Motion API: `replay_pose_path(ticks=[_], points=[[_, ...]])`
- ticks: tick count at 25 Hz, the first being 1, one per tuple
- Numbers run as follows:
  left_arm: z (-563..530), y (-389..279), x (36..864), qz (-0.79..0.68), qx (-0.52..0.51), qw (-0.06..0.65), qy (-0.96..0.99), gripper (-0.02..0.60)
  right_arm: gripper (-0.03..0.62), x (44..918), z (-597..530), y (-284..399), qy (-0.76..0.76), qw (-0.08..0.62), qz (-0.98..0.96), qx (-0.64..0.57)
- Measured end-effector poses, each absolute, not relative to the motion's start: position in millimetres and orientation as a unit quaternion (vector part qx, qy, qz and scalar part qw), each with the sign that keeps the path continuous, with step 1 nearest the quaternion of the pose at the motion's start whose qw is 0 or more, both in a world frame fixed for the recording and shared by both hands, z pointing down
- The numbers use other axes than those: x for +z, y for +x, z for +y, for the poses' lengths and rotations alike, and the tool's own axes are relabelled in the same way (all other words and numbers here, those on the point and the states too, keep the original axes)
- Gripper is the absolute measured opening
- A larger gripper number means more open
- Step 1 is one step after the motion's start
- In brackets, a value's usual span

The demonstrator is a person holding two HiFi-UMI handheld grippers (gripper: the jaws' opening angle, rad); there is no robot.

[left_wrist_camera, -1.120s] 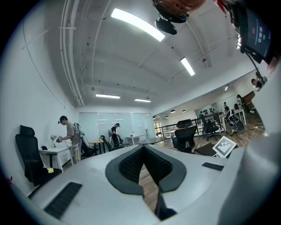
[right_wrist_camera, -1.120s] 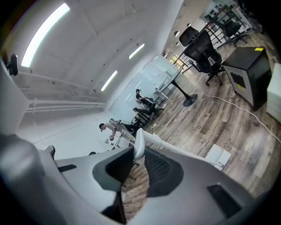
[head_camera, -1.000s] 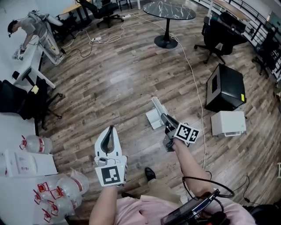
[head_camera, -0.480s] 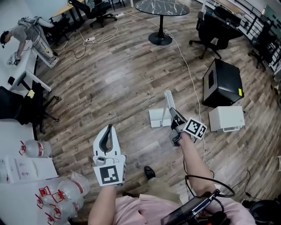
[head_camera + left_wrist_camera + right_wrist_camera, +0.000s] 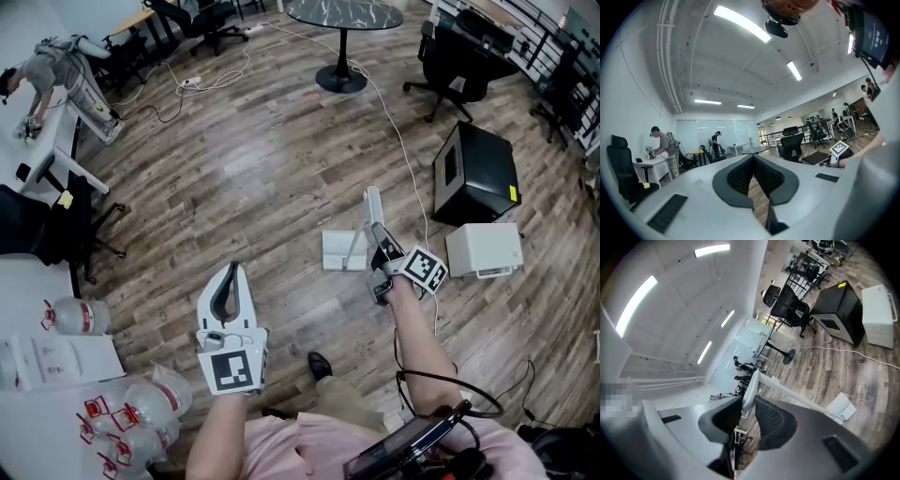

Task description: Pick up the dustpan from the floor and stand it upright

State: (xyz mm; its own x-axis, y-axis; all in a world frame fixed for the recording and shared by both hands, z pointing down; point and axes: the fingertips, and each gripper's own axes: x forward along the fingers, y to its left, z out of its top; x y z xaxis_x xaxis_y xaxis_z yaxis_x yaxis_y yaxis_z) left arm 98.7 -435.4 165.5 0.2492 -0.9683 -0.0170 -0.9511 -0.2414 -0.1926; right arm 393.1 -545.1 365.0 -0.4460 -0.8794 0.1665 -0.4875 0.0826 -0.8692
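The white dustpan rests with its pan on the wood floor just left of my right gripper, and its long handle rises steeply from it. My right gripper is shut on that handle partway up. In the right gripper view the handle runs between the black pads, with the pan low at the right. My left gripper hangs apart at the lower left, shut with nothing between its tips.
A black box and a white box stand right of the dustpan. A white cable runs past them toward a round dark table. Office chairs at the back, plastic bottles at the lower left.
My right gripper has carried the handle to the right and up, so the dustpan has swung from slanted to nearly upright. The left gripper has barely moved.
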Motion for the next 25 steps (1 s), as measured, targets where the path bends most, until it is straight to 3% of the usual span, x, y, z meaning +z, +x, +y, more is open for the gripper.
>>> replay_pose_path(ticks=[18,25], points=[[-428,90,168,0.619,-0.049,0.076,-0.780,0.009,0.118,365,-522,386,-0.495,0.189,0.718,-0.451],[-419,90,155,0.620,-0.038,0.085,-0.779,0.009,0.121,363,-491,353,-0.481,0.141,0.742,-0.446]])
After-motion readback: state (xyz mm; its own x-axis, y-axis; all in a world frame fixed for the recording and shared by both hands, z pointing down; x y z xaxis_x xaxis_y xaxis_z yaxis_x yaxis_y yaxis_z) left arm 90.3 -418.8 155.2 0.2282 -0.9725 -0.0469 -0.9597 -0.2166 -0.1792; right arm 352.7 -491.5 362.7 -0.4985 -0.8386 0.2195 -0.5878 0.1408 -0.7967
